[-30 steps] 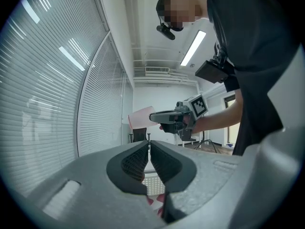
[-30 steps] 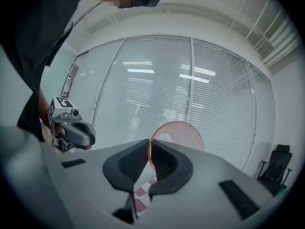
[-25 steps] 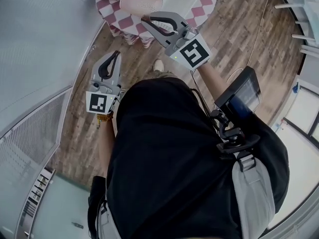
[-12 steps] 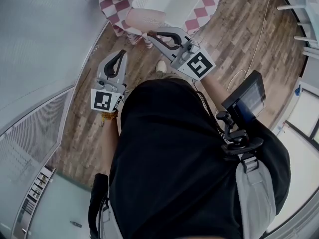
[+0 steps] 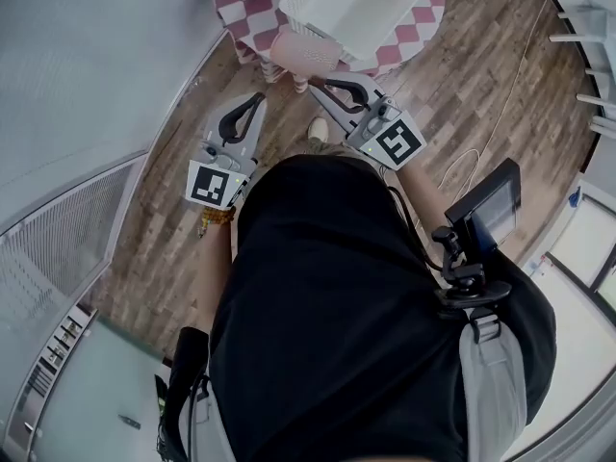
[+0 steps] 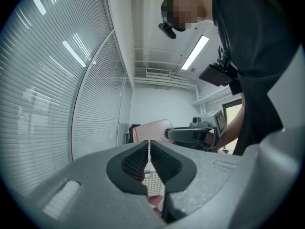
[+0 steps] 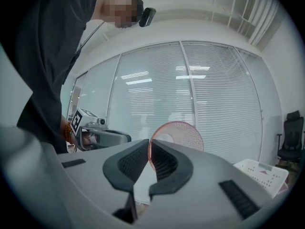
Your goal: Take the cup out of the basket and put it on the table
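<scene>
Where the right gripper view looks along its jaws, the right gripper (image 7: 148, 146) is nearly closed, its two dark pads pinching the thin rim wall of the pink cup (image 7: 183, 133). One pad sits inside the mouth and the other outside. The cup projects beyond the fingertips with its open mouth turned back toward the gripper, and its dotted wall and pale bottom are visible. The left gripper (image 6: 149, 147) has its pads pressed together with nothing between them; only a hairline seam shows. In its view the cup and the right gripper appear just beyond its tips, well clear of contact. In the head view both grippers are held out in front of the person, the left one over the wooden floor (image 5: 462, 75) and apart from the right. The cup is outside the white basket (image 5: 332, 29), just beside the basket's near corner, at the near edge of the checked tabletop (image 5: 421, 19). Whether the cup's body touches the tabletop cannot be determined from that view. The basket stands on the tabletop beyond the cup, and the right gripper's tips point toward it.
</scene>
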The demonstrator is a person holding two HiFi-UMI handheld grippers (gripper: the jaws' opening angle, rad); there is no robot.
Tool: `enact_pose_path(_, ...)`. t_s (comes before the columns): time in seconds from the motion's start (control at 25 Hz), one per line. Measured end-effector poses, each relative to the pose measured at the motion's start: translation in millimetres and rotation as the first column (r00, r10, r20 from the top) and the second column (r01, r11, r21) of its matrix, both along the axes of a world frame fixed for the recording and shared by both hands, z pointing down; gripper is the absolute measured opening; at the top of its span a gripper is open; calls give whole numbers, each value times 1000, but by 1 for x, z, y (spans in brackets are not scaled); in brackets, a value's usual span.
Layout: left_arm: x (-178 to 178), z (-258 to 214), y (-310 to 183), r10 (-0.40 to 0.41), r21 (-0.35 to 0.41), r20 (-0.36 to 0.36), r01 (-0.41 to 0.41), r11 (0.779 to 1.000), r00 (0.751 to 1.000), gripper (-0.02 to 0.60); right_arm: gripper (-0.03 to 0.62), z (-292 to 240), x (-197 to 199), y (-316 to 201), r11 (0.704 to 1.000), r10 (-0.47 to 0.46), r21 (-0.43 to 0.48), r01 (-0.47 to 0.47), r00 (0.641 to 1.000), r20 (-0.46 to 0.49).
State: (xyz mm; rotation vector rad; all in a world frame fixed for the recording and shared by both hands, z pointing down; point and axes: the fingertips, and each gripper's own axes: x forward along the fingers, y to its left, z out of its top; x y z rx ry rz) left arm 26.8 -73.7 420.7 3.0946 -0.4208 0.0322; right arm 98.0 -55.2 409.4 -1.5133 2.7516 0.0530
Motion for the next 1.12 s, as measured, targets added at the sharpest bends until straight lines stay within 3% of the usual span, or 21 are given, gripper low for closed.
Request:
enact_pose_path(0.44,15,12,5,44,-15,20,-44,999,999,6,25,30,3,11,998,9,-68,-9,1000,0)
enact_pose_path(0.68,24,21,6,78,-23,31,-77,997,996,6,25,30,8,12,999,25,-26,-25,1000,17)
enact_pose_path(1.12,28,37,10,103,-43,55,-101,994,993,6,25,48,8,14,999,20,-48,-21,1000,-18)
